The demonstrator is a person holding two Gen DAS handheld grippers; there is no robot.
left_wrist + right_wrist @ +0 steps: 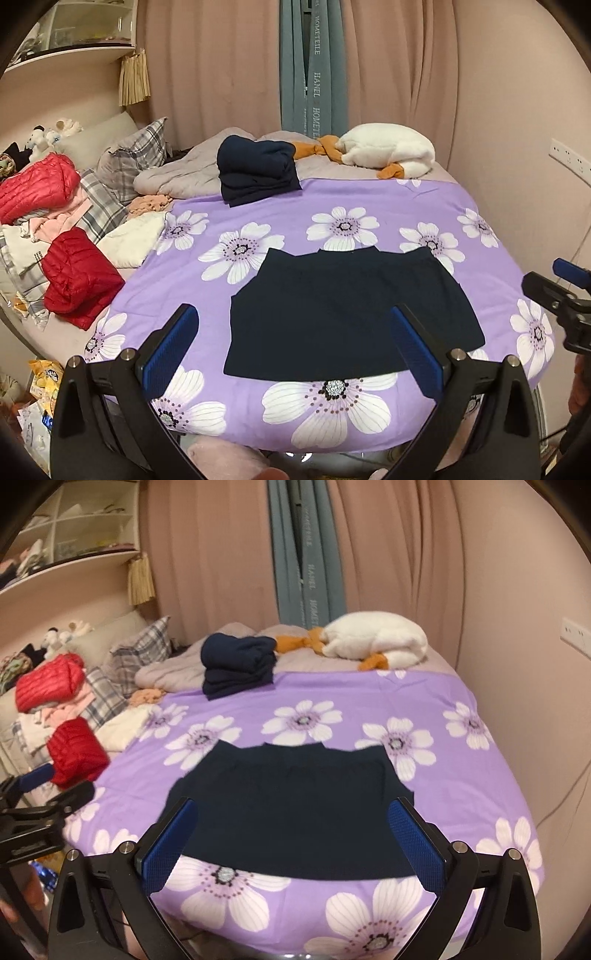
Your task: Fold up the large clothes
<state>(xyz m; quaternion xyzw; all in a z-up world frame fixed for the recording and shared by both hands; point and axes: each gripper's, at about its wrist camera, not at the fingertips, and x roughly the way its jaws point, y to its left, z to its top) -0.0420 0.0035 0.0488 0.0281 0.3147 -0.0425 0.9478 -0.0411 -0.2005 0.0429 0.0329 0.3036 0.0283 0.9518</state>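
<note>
A dark navy garment (347, 314) is laid flat, partly folded, on a purple flowered bedspread (388, 206), near the front edge of the bed. The left gripper (295, 332) and right gripper (291, 827) are held above that edge, jaws spread wide, nothing gripped — each frames the cloth between blue pads (173, 350). A folded navy pile (258, 171) is seen at the far side. Should only the top layer be pinched, the fold could be dragged askew; the smooth bedspread might be caught too.

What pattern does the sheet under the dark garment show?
Purple sheet with large white flowers, clearest in the left wrist view.
</note>
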